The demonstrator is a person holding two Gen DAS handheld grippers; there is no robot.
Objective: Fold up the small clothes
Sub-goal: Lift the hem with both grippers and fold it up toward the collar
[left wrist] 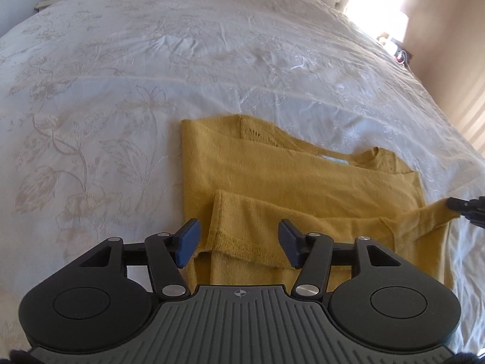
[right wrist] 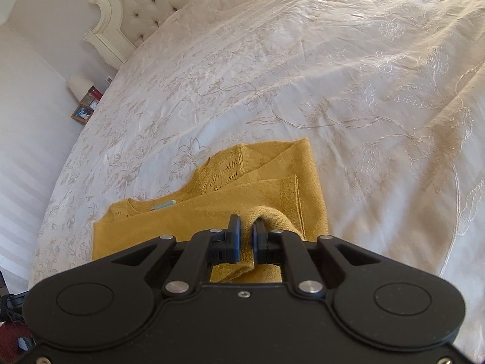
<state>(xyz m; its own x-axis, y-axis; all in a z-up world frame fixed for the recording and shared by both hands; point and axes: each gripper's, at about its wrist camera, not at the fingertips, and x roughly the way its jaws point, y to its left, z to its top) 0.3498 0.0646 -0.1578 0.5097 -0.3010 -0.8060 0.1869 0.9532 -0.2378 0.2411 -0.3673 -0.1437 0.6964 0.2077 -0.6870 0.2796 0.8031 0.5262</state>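
Both tongs are at the near edge of the sweater (left wrist: 272, 182), and we read every place from it. Our left gripper (left wrist: 239, 244) has its blue pads (left wrist: 188, 242) apart, one on either side of the folded sleeve cuff that lies on the sweater's near side; neither pad presses the knit. Our right gripper (right wrist: 246, 236) is clamped on a pinch of the same yellow knit, lifted into a small hump between its pads; in the left view that corner stretches off the sweater's right end to the black fingertips. The sweater lies partly folded on the bedspread (left wrist: 151, 75), neckline and label facing up. Beyond it the tufted headboard (right wrist: 145, 3) stands well away, and a nightstand (left wrist: 48, 0) with framed pictures sits farther off.
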